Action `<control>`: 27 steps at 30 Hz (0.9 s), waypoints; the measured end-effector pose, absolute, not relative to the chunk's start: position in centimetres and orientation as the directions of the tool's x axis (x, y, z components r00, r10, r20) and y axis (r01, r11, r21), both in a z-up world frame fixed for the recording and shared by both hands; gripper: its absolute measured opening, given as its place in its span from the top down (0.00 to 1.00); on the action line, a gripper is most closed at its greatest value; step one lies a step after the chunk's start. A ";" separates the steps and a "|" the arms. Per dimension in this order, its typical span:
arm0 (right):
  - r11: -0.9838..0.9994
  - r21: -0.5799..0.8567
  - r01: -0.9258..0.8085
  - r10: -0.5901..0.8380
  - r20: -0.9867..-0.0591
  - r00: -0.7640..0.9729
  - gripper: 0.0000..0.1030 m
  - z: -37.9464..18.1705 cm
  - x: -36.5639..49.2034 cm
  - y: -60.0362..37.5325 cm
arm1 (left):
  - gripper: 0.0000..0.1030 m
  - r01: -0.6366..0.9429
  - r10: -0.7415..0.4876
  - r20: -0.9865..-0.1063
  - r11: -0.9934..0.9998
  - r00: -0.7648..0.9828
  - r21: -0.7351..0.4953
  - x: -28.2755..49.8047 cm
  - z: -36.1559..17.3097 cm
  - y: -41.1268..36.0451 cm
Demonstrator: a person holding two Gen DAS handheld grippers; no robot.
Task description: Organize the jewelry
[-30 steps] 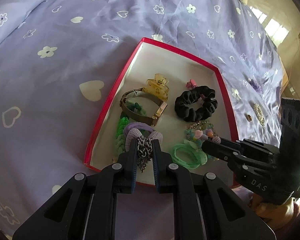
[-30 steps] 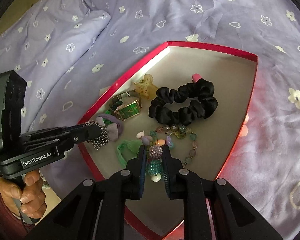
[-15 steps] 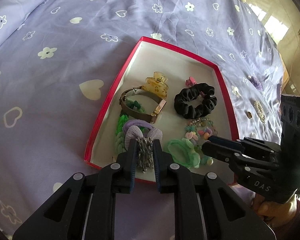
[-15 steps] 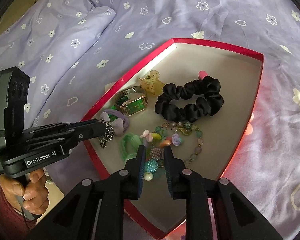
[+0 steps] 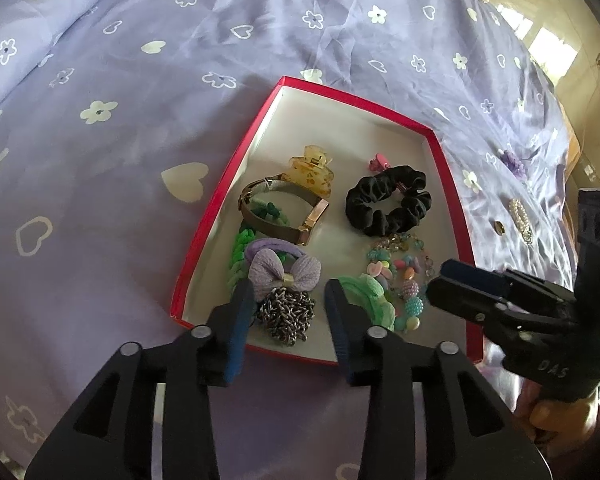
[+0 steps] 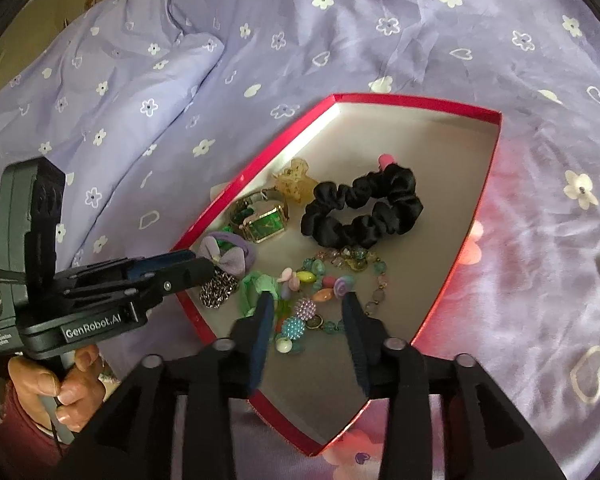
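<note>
L hand-held gripper [image 5: 289,302]: jaws opening, roughly a third apart, pads clear of everything. Silver chain [image 5: 288,312] lies in a heap between them on the box floor, not gripped. R hand-held gripper [image 6: 306,308]: jaws also opening, similar gap, nothing pinched. Bead bracelet [image 6: 318,284] sits between and just past the fingers; its lilac and teal pavé balls are closest to the tips, lying loose.

Landmark = red box [image 5: 220,204], shallow, white inside, open on the bed [image 5: 100,128] (lilac cover, flower/heart print). All refs below as seen from the L wrist cam.

- Chain: near-left corner of box, touching the lilac bow hair tie [image 5: 284,268] just behind it.
- Green chain-link piece [image 5: 238,256]: along left wall, partly under the bow.
- Watch [image 5: 284,212], mesh strap, green face: mid-left, behind the bow.
- Amber claw clip [image 5: 312,174]: behind the watch, touching the strap.
- Black scrunchie [image 5: 388,206]: mid-right; small pink clip [image 5: 378,162] at its far edge.
- Bead bracelet: near-right, in front of the scrunchie; mint scrunchie [image 5: 370,298] just left of it.
- Outside box, right side, on the bed: small ring [image 5: 499,227], rhinestone clip [image 5: 520,216], purple piece [image 5: 512,160] further back, too small to ID.

Person's hand [image 6: 58,380] on the L grip handle, dark red sleeve [image 6: 16,436].
</note>
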State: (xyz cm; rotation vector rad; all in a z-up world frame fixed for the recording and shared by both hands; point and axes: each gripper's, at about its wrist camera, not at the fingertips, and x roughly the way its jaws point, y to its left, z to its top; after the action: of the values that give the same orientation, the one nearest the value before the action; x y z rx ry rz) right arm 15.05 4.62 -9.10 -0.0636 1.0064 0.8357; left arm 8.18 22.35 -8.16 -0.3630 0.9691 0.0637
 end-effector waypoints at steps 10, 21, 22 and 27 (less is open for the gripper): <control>0.721 0.356 -0.595 0.624 -0.707 0.333 0.37 -7.7 14.9 2.1 | 0.33 -0.237 -0.071 -0.805 0.937 0.588 -0.256 6.7 -6.8 22.4; 0.714 0.406 -0.570 0.658 -0.666 0.351 0.22 -7.3 13.3 0.1 | 0.18 -0.254 -0.050 -0.794 0.933 0.606 -0.253 4.4 -5.9 21.5; 0.714 0.411 -0.567 0.661 -0.663 0.351 0.21 -7.4 13.2 0.0 | 0.18 -0.254 -0.055 -0.794 0.932 0.606 -0.259 4.3 -5.8 21.4; 0.707 0.437 -0.555 0.677 -0.644 0.355 0.20 -7.5 12.2 -0.8 | 0.18 -0.266 -0.054 -0.789 0.926 0.612 -0.269 3.2 -5.6 21.1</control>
State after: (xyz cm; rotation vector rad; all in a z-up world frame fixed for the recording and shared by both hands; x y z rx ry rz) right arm 12.18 -0.80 -7.51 0.1524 0.9063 0.8002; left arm 3.20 21.09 -5.65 -0.3814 0.9102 0.1258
